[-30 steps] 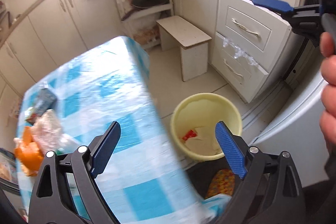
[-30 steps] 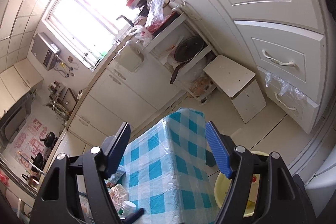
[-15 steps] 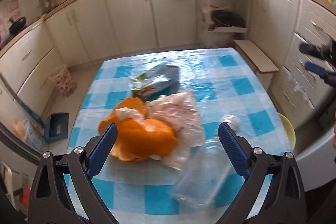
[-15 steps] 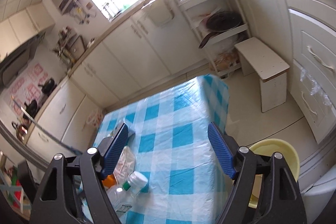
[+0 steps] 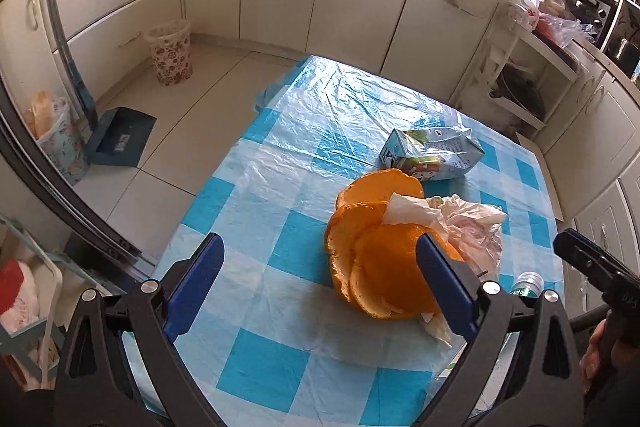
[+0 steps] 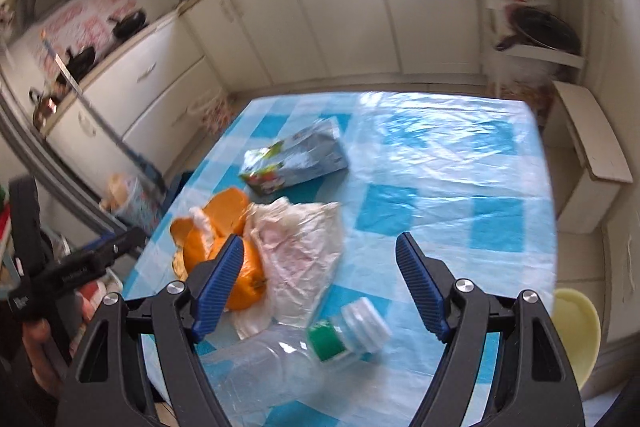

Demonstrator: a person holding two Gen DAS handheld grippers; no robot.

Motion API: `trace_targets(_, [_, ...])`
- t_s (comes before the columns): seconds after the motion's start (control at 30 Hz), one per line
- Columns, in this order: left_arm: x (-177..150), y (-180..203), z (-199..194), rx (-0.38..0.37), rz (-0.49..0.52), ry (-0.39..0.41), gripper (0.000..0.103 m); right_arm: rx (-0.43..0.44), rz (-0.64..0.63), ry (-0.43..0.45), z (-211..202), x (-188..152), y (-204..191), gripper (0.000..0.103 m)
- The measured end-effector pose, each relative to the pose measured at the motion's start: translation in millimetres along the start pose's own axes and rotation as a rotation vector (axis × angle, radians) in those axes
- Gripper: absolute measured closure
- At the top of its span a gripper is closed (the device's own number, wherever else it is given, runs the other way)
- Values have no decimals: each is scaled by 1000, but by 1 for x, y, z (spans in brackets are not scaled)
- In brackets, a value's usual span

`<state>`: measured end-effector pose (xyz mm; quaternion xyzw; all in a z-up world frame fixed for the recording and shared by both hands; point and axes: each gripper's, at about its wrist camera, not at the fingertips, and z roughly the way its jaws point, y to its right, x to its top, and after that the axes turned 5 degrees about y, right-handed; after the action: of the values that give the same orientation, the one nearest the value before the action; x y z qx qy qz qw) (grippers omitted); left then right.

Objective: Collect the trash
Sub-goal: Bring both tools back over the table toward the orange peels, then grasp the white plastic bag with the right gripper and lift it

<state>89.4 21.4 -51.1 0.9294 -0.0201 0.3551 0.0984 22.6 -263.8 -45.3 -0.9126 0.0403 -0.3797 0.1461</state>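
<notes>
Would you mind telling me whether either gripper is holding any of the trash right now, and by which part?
Nothing is held. The left gripper and right gripper are both open above the table, fingers empty.

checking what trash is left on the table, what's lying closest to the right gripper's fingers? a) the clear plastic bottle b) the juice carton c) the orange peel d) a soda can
a: in the right wrist view the clear plastic bottle lies on its side just below the open right gripper, nearer than the orange peel and the juice carton farther back.
</notes>
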Motion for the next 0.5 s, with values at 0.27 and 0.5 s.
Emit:
trace_targets(0.27, [-3, -20, 11, 60, -5, -29, 10, 142, 12, -28, 34, 6, -38, 28])
trace_targets(0.5, [0, -37, 13, 68, -51, -41, 10, 240, 92, -91, 74, 9, -58, 30])
